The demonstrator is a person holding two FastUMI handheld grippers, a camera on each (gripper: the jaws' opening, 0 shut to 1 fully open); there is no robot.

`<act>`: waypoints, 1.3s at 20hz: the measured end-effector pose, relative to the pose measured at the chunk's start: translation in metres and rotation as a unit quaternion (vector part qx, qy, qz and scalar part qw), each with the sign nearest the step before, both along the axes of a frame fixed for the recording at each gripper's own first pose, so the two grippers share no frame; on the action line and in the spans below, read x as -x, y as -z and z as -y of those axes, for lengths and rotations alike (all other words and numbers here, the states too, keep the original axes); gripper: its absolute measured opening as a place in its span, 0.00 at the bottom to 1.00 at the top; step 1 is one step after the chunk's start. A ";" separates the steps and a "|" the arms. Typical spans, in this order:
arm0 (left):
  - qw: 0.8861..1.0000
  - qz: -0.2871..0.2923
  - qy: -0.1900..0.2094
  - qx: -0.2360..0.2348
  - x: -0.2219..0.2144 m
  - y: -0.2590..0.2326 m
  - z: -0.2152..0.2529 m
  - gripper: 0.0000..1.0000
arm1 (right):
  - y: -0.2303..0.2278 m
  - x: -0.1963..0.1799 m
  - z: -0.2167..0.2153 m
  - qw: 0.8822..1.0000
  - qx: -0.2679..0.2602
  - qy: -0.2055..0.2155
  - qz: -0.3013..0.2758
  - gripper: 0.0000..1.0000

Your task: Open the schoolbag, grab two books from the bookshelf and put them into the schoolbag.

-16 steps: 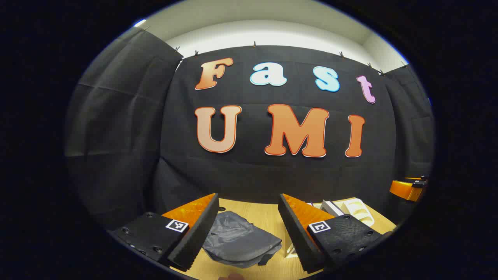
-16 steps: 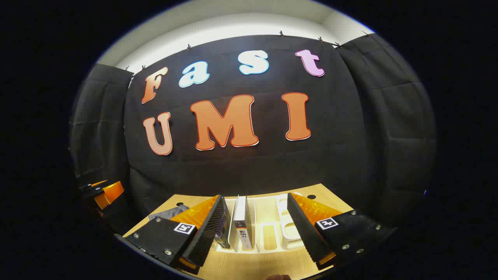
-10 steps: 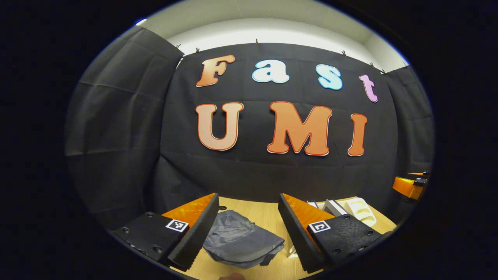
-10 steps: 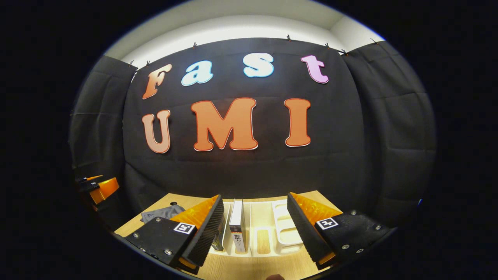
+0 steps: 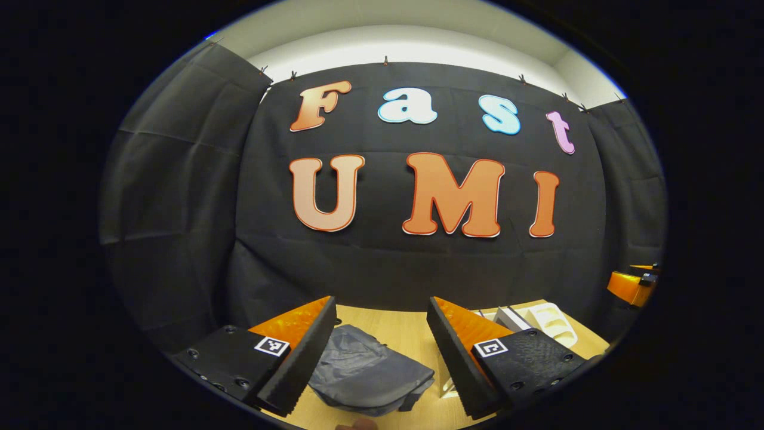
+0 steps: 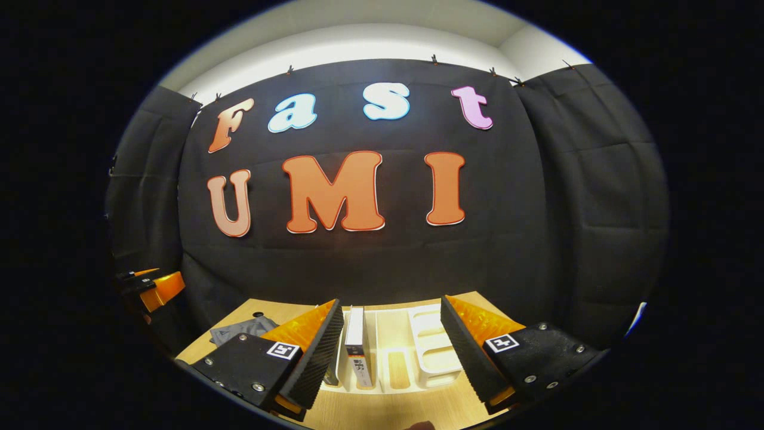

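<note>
In the left gripper view, my left gripper hangs above the wooden table with its jaws spread wide and nothing between them. Below the gap lies the schoolbag, a grey, slumped bundle of fabric lying flat on the table; I cannot tell whether its zipper is open. To the right, past my right-hand finger, the white bookshelf stands on the table with a book upright in it. Each finger mount carries a small square black-and-white marker, a pattern and not writing. At the far right edge my other gripper shows in part.

In the right gripper view, my right gripper is also spread apart and empty, over the bookshelf. A book stands upright in a left slot, with writing on its spine too small to read; a second book beside it is mostly hidden by my finger. The schoolbag lies to the left on the table.
</note>
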State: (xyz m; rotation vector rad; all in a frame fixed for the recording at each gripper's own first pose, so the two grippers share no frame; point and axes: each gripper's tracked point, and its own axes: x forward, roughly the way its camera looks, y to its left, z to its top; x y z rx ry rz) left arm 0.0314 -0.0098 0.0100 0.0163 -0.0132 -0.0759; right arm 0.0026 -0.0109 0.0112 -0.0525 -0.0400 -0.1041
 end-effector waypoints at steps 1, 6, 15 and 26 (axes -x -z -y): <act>1.000 0.003 0.001 -0.006 0.000 -0.001 0.000 0.96 | 0.003 0.001 0.004 1.000 0.002 0.008 -0.002 0.97; 1.000 0.004 0.002 -0.027 -0.006 0.002 -0.003 0.96 | 0.006 0.001 0.002 1.000 0.004 0.013 -0.004 0.97; 0.994 -0.019 0.000 -0.108 -0.011 0.036 -0.012 0.96 | 0.024 -0.010 -0.015 0.999 0.017 -0.008 -0.028 0.97; 0.925 -0.161 0.048 -0.341 -0.026 0.253 0.008 0.97 | 0.057 0.014 0.043 0.995 0.001 0.059 -0.079 0.97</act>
